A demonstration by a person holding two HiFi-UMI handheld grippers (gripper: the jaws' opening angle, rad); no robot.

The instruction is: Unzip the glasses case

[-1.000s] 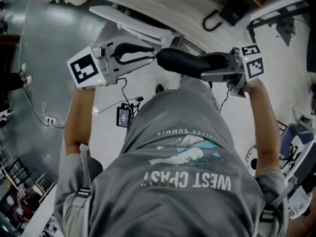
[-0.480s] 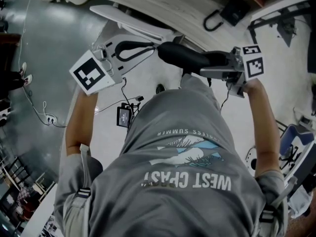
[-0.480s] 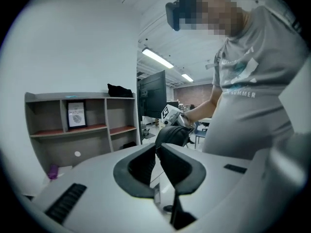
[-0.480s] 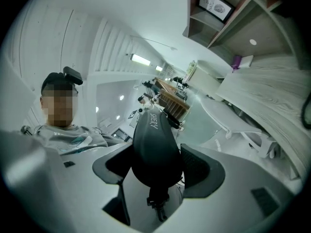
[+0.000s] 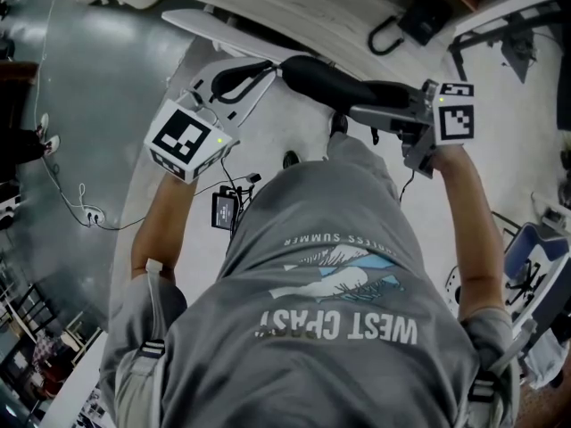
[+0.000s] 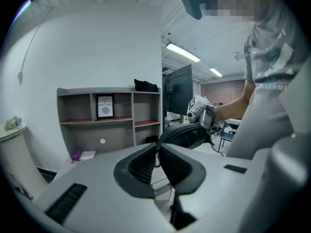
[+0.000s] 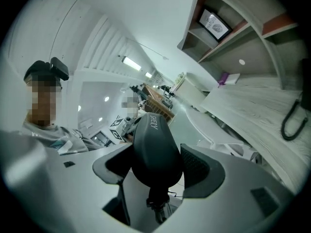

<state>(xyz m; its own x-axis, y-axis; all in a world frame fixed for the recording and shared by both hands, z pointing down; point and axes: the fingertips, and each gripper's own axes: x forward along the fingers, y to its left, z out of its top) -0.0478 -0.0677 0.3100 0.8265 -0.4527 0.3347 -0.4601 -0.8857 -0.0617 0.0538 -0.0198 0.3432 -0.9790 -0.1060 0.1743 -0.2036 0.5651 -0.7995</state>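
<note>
A black glasses case (image 5: 326, 83) is held in the air in front of the person's chest. My right gripper (image 5: 384, 112) is shut on its right end; in the right gripper view the case (image 7: 154, 147) fills the gap between the pads, and a small zipper part hangs beneath it. My left gripper (image 5: 268, 68) meets the case's left end. In the left gripper view its jaw tips are almost together on a thin zipper pull (image 6: 157, 158), with the case (image 6: 184, 136) just behind and the right gripper (image 6: 201, 111) beyond.
A light wooden desk (image 5: 294, 7) lies ahead with a black U-shaped object (image 5: 384, 36) on it. Cables and a small device (image 5: 223, 208) lie on the floor. A grey shelf unit (image 6: 107, 115) and a dark monitor (image 6: 177, 91) stand behind.
My left gripper has swung right and turned toward the case's left end, and its jaws have narrowed. The case's left end has shifted slightly up and left with the right gripper.
</note>
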